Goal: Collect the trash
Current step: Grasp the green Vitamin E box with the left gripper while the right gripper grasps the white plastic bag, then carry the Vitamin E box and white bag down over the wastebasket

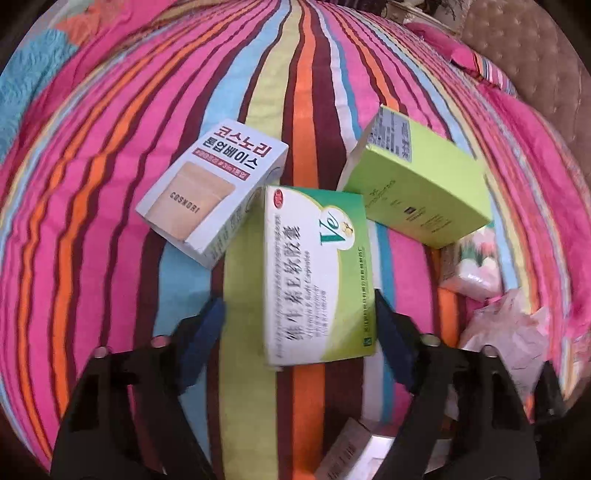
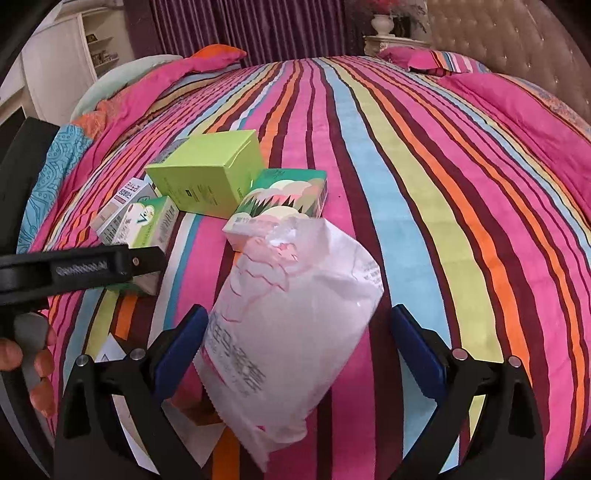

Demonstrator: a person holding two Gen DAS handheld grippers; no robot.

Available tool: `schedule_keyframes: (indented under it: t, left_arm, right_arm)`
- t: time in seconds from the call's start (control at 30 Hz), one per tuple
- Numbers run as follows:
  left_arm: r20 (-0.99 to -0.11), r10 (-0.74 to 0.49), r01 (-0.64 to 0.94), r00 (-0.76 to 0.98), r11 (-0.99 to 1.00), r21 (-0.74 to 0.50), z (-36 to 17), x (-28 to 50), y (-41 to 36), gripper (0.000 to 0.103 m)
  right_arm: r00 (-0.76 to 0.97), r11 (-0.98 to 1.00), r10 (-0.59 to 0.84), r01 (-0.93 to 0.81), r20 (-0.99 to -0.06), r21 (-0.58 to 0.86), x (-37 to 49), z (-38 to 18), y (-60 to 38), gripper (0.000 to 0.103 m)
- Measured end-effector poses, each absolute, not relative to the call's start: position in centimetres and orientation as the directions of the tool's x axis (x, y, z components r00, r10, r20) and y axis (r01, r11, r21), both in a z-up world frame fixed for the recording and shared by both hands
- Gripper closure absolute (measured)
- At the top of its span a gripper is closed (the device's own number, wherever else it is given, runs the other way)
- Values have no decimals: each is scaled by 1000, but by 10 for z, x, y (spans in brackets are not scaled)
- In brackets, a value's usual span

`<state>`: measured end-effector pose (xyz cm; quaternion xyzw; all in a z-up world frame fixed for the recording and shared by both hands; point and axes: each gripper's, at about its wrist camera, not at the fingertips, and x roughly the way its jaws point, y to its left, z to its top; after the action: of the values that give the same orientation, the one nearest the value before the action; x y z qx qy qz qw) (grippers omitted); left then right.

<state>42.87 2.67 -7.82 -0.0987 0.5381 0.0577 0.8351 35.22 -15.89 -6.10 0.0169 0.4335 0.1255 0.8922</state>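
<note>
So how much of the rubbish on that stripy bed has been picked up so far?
Nothing looks collected yet. The left gripper straddles the green-and-white Ve medicine box; only its right pad looks to touch. The right gripper stands open around the translucent pink-printed plastic bag. Still lying on the striped bedspread: the white Cosnori box, the lime-green box and the box with a tree picture.

My left camera looks steeply down along my left claw (image 1: 299,317), close over the striped bedspread (image 1: 110,166) and the green-and-white box (image 1: 314,269). My right camera sits further back, tilted less, looking across the bed toward the headboard (image 2: 509,44) and curtain (image 2: 251,26). Both views share that box (image 2: 151,221), the lime box (image 1: 417,192) (image 2: 207,173) and the plastic bag (image 1: 506,325) (image 2: 291,332).
</note>
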Motion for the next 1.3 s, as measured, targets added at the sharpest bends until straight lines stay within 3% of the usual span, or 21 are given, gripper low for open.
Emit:
schedule_keyframes:
  t: [0.07,0.13,0.2,0.23,0.7,1.3]
  left_arm:
    - [-906,38,-195,422,980,-49,-78,429,24,47]
    - [-904,42,-181,427,983,-40,-78,429,24,47]
    - [-898,47,-165,437,986,-29,-78,428,23,48]
    - [-896,44,-164,441,986,-33,-78,426,24,48]
    - [-844,-12,-134,536,986,-99,-45,368,40,48]
    - [-826,-31,-110,563,988,-113,-25,238,57,48]
  right_arm:
    - [591,966,242,-222,-769,134,353,-61,-157,19]
    - [585,961,261,-237,-768,145,353,-61,-156,30]
    - [574,948,305,-256,-760,187,351,-59,-156,53]
    - [570,944,323,-255,-756,211,351,-57,-158,56]
    - [619,952,305,-216,-724,216,319,-33,-182,57]
    - [665,955,297,-216,-685,205,229,-4,-209,57]
